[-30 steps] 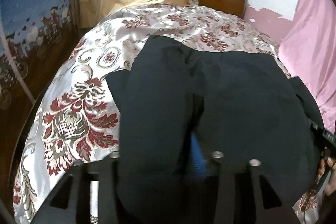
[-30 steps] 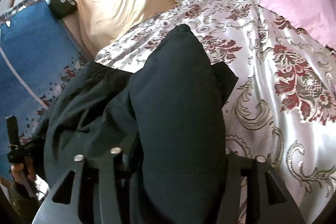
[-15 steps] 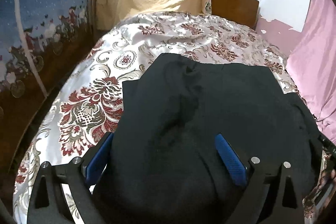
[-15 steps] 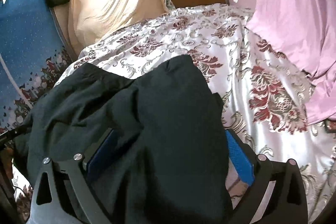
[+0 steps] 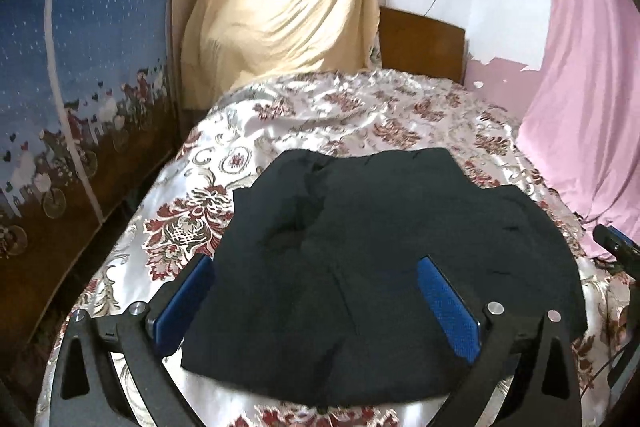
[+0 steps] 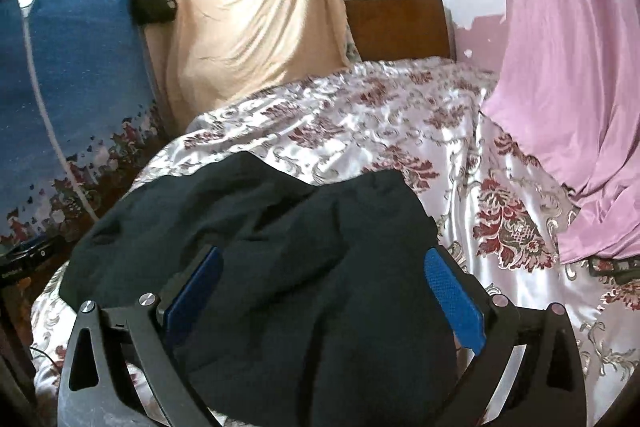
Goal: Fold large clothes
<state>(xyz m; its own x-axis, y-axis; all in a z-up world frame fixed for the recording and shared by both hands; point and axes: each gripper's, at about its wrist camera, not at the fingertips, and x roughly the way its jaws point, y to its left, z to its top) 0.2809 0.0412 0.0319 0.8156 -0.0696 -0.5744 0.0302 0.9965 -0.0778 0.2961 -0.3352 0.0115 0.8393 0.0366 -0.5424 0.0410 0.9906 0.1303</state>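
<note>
Both tongs have just let go: the left gripper (image 5: 316,303) and right gripper (image 6: 324,299) now stand wide open, holding nothing. The dark garment (image 5: 376,251) lies doubled over on the flowered bedspread (image 5: 320,111), lower centre of the frame, so this fold looks finished.

one dark garment (image 5: 380,247), two tongs (image 5: 316,303), one bed (image 5: 360,115)

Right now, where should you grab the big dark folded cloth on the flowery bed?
Probably the dark folded cloth at its two near corners, coming from the near edge: it lies flat, and the open left gripper and right gripper hover there, holding nothing.
</note>
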